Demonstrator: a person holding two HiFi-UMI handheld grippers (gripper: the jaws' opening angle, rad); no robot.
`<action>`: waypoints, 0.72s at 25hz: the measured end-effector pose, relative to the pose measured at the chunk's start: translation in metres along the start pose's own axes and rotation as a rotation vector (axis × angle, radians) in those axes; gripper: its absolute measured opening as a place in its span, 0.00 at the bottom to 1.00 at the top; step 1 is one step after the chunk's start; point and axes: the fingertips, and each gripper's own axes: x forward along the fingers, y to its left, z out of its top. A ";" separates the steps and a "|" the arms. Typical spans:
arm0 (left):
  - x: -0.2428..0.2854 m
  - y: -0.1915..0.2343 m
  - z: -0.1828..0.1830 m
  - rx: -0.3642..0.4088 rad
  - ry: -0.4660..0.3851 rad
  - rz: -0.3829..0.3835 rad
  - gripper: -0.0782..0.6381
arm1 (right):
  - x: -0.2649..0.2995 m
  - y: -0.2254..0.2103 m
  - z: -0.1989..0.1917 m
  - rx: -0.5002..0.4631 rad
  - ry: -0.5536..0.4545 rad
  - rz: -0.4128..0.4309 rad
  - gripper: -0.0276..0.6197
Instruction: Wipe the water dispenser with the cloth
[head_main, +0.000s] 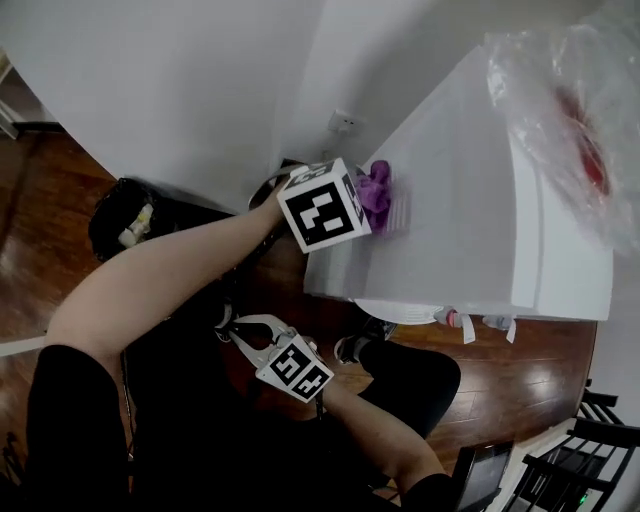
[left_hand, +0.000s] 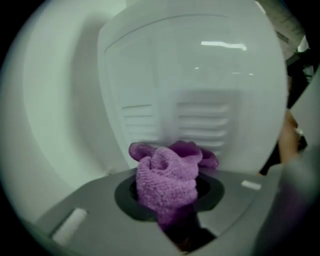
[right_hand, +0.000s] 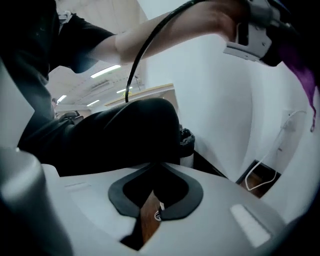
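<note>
The white water dispenser (head_main: 470, 200) stands against the wall, seen from above. My left gripper (head_main: 370, 200) is shut on a bunched purple cloth (head_main: 378, 188) and presses it against the dispenser's side panel, by the vent slots (head_main: 400, 212). In the left gripper view the cloth (left_hand: 167, 177) fills the gap between the jaws, hiding the pads, with the slotted panel (left_hand: 200, 122) just behind it. My right gripper (head_main: 240, 328) hangs low by the person's knee, away from the dispenser. Its jaws (right_hand: 157, 200) are shut with nothing between them.
A crumpled clear plastic bag (head_main: 570, 110) lies on the dispenser's top. Taps (head_main: 455, 320) stick out at its front. A wall socket (head_main: 345, 122) and a white cable (right_hand: 265, 170) are behind it. A dark bin (head_main: 130, 225) sits on the wooden floor at left, a chair (head_main: 590, 440) at lower right.
</note>
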 end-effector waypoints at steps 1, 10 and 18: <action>0.012 0.023 -0.001 -0.007 0.009 0.054 0.31 | 0.000 -0.005 -0.002 0.008 -0.003 -0.008 0.08; 0.031 -0.003 -0.026 -0.053 0.060 -0.089 0.31 | -0.040 -0.085 0.001 0.231 -0.159 -0.279 0.08; -0.028 -0.162 -0.050 0.134 -0.003 -0.467 0.31 | -0.080 -0.110 -0.050 0.410 -0.107 -0.501 0.08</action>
